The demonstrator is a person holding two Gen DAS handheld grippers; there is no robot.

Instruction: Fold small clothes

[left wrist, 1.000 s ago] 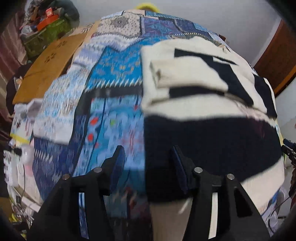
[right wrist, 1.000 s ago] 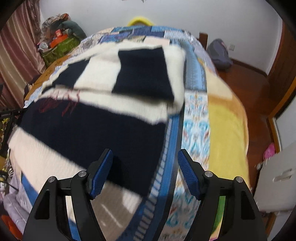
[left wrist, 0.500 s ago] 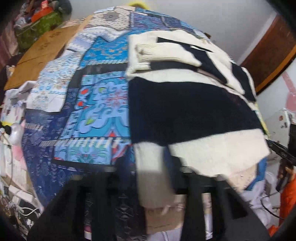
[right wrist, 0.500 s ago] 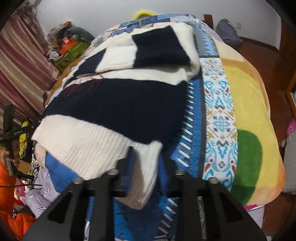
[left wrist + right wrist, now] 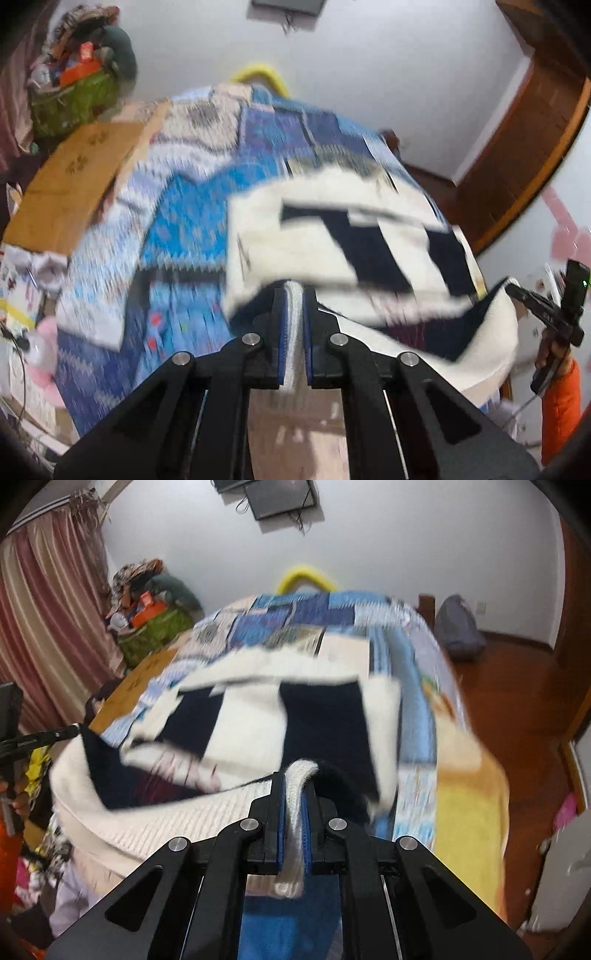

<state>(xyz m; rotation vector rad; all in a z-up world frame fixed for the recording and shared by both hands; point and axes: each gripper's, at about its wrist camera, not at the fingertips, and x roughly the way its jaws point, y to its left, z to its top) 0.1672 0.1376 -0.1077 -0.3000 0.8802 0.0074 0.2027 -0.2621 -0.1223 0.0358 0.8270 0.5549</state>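
Observation:
A cream and navy striped knitted sweater (image 5: pixel 332 236) (image 5: pixel 258 720) lies on the bed, sleeves folded over its chest. My left gripper (image 5: pixel 294 295) is shut on the cream ribbed hem at the sweater's left corner. My right gripper (image 5: pixel 294 779) is shut on the hem's right corner, and cream knit hangs down between its blue pads. Both corners are lifted off the bed, so the hem sags between the grippers. In the left wrist view the right gripper (image 5: pixel 532 306) shows at the far right, with an orange sleeve (image 5: pixel 561 406) below it.
A blue patchwork bedspread (image 5: pixel 177 229) covers the bed, with a yellow blanket (image 5: pixel 465 812) on its right side. A flat cardboard sheet (image 5: pixel 70 188) lies on the left. A green basket piled with clutter (image 5: pixel 155 624) stands by the curtain. Wooden floor and a grey bag (image 5: pixel 458 627) are on the right.
Both grippers went from open over the sweater's lower edge to shut on its cream hem corners. They then rose, lifting the hem off the bed, and the views tilted up toward the wall.

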